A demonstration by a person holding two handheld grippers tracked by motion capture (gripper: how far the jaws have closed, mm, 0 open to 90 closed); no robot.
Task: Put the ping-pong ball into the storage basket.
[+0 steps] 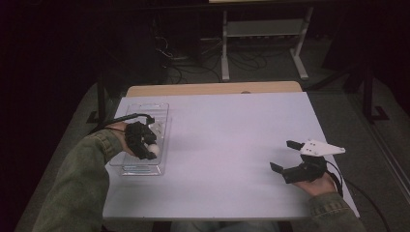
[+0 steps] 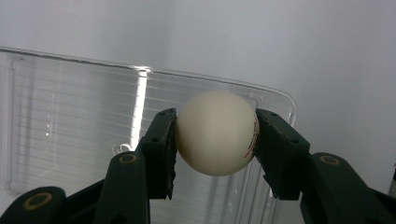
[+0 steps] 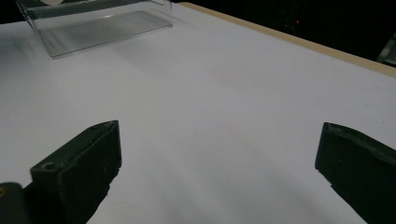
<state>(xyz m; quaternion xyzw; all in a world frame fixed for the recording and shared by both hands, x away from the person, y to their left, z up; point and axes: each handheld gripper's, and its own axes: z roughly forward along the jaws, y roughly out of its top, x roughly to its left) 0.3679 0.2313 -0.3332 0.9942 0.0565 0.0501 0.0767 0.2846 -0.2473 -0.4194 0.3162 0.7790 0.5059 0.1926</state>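
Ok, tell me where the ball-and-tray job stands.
Done: the left gripper has the ball clamped between its pads. In hand: it holds the ball over the clear tray, near the tray's front end. Left: lower it in and let go; whether it touches the tray floor yet I cannot tell. The right gripper rests open on the table, holding nothing.

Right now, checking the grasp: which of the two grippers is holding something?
The left gripper, over the clear tray, clamps a white ball. The right gripper stands open, with nothing between its jaws.
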